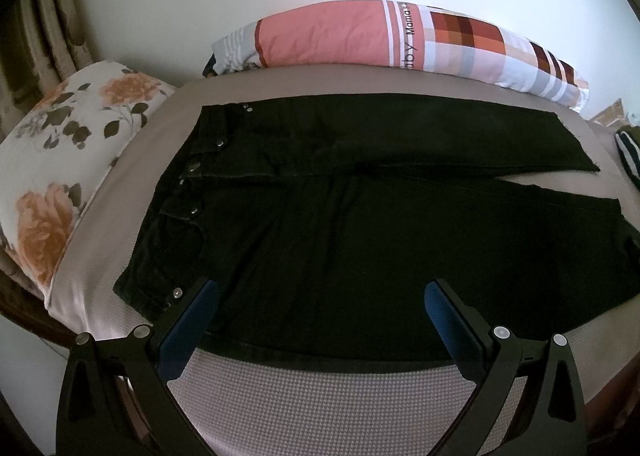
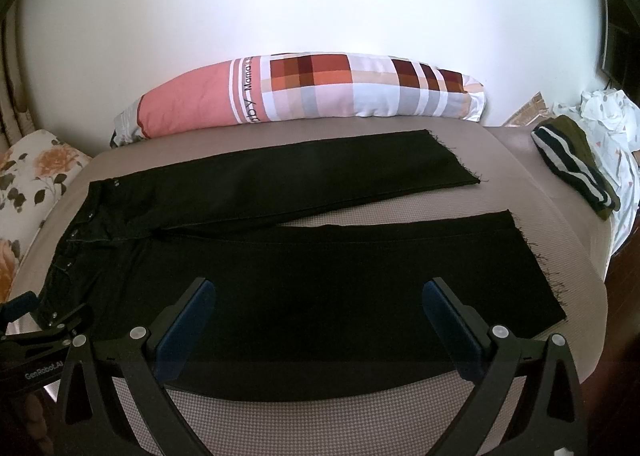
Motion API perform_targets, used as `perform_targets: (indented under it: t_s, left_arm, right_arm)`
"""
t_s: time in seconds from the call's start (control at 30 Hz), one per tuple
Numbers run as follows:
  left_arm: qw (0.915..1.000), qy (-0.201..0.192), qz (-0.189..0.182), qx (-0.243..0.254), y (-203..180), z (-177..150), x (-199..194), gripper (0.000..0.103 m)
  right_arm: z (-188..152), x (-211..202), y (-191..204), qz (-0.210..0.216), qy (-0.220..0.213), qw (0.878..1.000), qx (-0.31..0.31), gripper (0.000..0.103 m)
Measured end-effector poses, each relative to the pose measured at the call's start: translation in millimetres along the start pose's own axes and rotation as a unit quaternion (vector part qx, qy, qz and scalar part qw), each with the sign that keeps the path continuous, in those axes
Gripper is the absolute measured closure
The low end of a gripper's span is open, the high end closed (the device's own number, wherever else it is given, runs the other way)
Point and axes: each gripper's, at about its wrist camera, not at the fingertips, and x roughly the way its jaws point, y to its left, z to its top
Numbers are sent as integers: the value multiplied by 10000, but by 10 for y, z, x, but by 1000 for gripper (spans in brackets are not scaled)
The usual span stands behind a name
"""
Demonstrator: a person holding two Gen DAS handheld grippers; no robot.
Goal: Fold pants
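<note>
Black pants lie flat on the bed, front up, waistband at the left and both legs spread to the right. In the right wrist view the pants show their two frayed hems at the right. My left gripper is open and empty, hovering over the near edge of the pants close to the waistband. My right gripper is open and empty over the near leg. The left gripper also shows at the lower left of the right wrist view, by the waistband corner.
The bed has a taupe textured cover. A long checked bolster pillow lies along the far wall. A floral pillow sits at the left. A folded olive striped garment and crumpled white cloth lie at the right.
</note>
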Motion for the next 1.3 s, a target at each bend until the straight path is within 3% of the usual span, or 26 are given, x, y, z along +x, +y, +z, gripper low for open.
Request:
perform_targets:
  t_s: [0.77, 1.03, 1.3]
  left_arm:
    - [9999, -75, 13, 85, 19, 65, 41, 1]
    - [9998, -108, -80, 110, 123, 162, 100, 2]
    - [9991, -78, -415, -80, 553, 475, 326, 12]
  right_arm:
    - [34, -7, 1, 29, -25, 10000, 31, 0]
    - [147, 64, 11, 413, 133, 9987, 281, 0]
    - [350, 297, 81, 742, 298, 9964, 285, 0]
